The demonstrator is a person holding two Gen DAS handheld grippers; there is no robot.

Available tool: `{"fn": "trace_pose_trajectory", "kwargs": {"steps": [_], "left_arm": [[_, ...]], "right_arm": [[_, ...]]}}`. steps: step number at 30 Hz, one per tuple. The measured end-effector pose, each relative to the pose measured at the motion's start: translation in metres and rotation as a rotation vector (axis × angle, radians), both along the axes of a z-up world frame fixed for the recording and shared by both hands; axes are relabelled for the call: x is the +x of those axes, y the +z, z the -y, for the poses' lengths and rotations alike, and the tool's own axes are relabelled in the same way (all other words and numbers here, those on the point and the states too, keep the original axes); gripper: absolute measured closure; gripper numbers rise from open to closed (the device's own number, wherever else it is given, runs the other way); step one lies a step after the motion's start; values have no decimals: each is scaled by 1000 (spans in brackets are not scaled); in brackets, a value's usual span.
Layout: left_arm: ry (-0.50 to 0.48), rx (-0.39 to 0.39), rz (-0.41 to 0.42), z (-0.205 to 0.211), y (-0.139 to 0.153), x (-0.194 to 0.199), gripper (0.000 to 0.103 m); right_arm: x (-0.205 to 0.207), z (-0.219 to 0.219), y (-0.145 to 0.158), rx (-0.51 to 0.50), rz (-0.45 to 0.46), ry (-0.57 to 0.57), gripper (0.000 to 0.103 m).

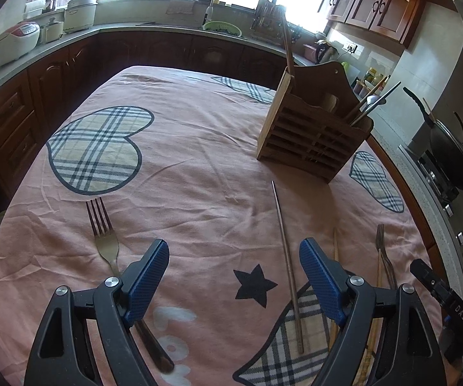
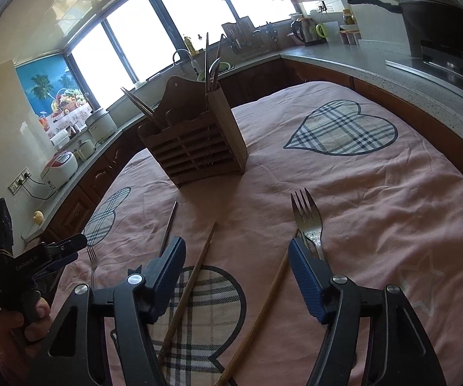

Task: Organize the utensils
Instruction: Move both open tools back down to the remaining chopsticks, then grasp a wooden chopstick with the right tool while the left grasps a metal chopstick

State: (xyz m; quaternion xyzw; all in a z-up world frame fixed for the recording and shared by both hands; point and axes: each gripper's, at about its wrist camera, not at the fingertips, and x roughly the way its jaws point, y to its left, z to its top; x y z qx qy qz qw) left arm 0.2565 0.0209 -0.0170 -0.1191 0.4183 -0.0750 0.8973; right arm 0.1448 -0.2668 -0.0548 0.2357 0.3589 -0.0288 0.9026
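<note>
- step in hand: the right hand-held gripper (image 2: 236,276), jaws apart and gripping nothing, is hanging over two slim brown wooden chopsticks (image 2: 190,284) lying between its blue ribbed pads on the pink heart-print cloth of the desk (image 2: 392,212).
- the left hand-held gripper (image 1: 234,284) is also standing apart and empty, beside a thin metal chopstick (image 1: 287,267) and a shiny steel fork (image 1: 104,241).
- next move, judged: closing on one chopstick, then carrying it to the slatted wooden holder (image 2: 196,151) farther back on the cloth.

fork (image 1: 102,231), steel chopstick (image 1: 284,257), wooden caddy (image 1: 312,128) — table
</note>
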Motion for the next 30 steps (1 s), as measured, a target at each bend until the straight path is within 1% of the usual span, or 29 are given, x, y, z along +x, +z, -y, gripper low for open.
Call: {"fn": "trace_pose_trajectory", "kwargs": {"steps": [3, 8, 16, 21, 22, 24, 26, 29, 30], "left_arm": [[-21, 21, -28, 8, -5, 10, 21], [-52, 52, -64, 21, -13, 27, 21], [-85, 90, -98, 37, -21, 59, 23], [-99, 112, -104, 44, -26, 82, 23], [-100, 116, -106, 46, -28, 87, 23], [-104, 123, -113, 51, -31, 98, 26], [-115, 131, -117, 56, -33, 109, 27], [-141, 165, -129, 68, -40, 126, 28], [-150, 174, -136, 71, -42, 132, 30]], "right_arm": [[4, 1, -8, 4, -33, 4, 46], [13, 2, -20, 9, -83, 11, 52], [28, 9, -38, 11, -145, 3, 53], [30, 16, -40, 2, -146, -14, 54], [32, 17, -41, 5, -151, -14, 56], [34, 19, -44, 14, -163, -10, 65], [37, 20, -47, 13, -172, -6, 68], [41, 20, -52, 13, -190, 2, 69], [42, 21, -53, 12, -192, 2, 70]]}}
